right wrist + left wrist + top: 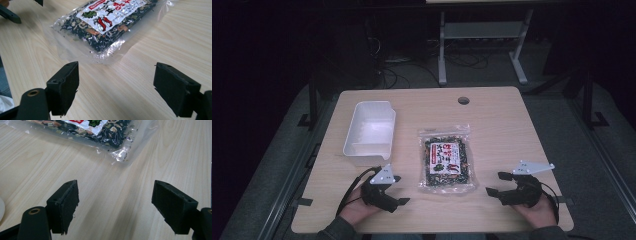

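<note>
A clear bag of dark dried food with a white and red label (446, 160) lies flat in the middle of the wooden table (497, 125). My left gripper (398, 190) rests near the front edge, left of the bag, jaws open and empty. My right gripper (498, 184) sits right of the bag, also open and empty. In the left gripper view the bag's corner (110, 135) lies ahead of the open gripper (115, 205). In the right gripper view the bag (107, 22) lies ahead of the open gripper (116, 87), with the other gripper's fingertip (10, 15) at top left.
A white plastic tub (369, 131) stands empty at the table's left, beyond my left gripper. A round cable hole (463, 100) is near the far edge. Desk legs and cables (442, 55) lie on the floor behind the table.
</note>
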Demonstrator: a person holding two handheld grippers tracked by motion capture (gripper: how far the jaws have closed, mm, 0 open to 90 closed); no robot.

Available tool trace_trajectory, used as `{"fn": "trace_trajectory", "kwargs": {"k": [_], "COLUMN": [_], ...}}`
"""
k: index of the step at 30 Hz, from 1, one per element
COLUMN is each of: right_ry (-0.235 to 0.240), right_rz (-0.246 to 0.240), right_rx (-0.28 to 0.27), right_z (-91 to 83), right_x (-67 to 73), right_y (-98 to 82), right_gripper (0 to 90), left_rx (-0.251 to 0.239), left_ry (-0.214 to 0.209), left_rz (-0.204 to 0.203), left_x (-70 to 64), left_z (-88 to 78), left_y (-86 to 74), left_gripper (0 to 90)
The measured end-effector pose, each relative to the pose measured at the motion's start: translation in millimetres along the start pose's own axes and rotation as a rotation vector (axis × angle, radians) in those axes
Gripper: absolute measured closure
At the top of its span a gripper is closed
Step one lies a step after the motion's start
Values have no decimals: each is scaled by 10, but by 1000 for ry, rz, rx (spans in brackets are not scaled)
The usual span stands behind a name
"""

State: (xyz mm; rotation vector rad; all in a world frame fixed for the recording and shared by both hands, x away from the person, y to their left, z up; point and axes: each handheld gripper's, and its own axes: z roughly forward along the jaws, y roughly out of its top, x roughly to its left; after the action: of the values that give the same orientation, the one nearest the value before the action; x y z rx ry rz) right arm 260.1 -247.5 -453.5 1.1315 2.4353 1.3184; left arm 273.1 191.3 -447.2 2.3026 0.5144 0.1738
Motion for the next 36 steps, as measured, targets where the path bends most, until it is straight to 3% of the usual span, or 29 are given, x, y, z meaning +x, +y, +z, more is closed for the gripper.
{"fn": "trace_trajectory", "kwargs": {"k": [9,19,31,36], "right_ry": [8,14,14,13], "right_rz": [29,52,44,38], "right_rx": [8,25,41,81], "right_z": [32,96,299,448], "right_x": [-53,-175,-425,-554], "right_y": [1,188,738,999], "right_gripper": [196,188,190,187], "left_rx": [-11,-28,-34,-36], "left_ry": [9,10,12,11], "left_rz": [-4,-9,-15,-17], "left_x": [-6,-33,-22,-15], "left_z": [-20,-6,-9,-21], "left_y": [7,36,39,34], "left_gripper": [215,221,226,226]}}
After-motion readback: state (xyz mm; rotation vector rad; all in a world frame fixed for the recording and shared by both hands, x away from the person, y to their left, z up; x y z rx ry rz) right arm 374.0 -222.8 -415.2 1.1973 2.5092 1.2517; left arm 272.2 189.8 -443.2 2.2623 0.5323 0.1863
